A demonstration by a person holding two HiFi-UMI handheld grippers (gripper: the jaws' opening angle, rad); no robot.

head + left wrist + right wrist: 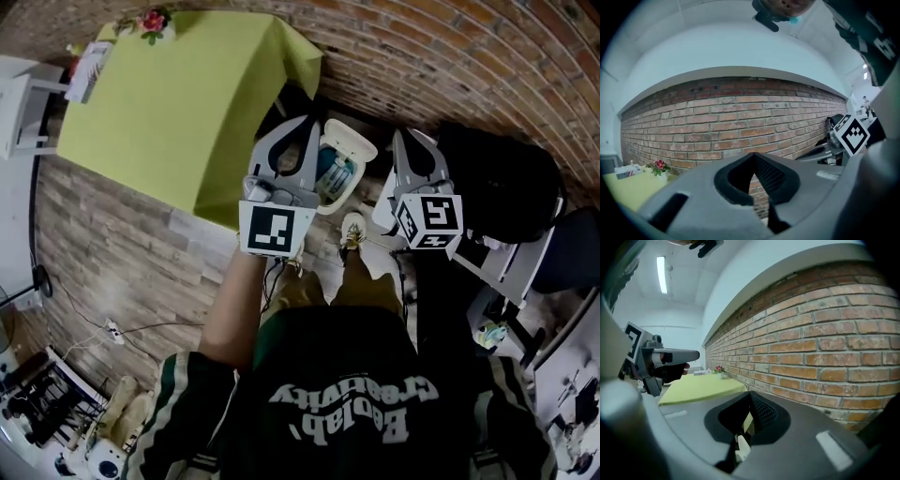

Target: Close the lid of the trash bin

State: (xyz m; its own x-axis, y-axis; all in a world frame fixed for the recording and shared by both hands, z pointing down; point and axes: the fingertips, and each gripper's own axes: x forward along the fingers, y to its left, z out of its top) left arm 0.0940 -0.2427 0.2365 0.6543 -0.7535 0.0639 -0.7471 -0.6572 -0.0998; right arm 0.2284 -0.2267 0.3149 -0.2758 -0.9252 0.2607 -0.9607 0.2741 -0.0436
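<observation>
Holding out the left gripper and right gripper, both pinched together on nothing, a person stands over the trash bin. Its lid is up, beside the green table's corner, below the brick wall.

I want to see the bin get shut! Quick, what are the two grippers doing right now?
Left gripper: closed, holding nothing.
Right gripper: closed, holding nothing.
</observation>
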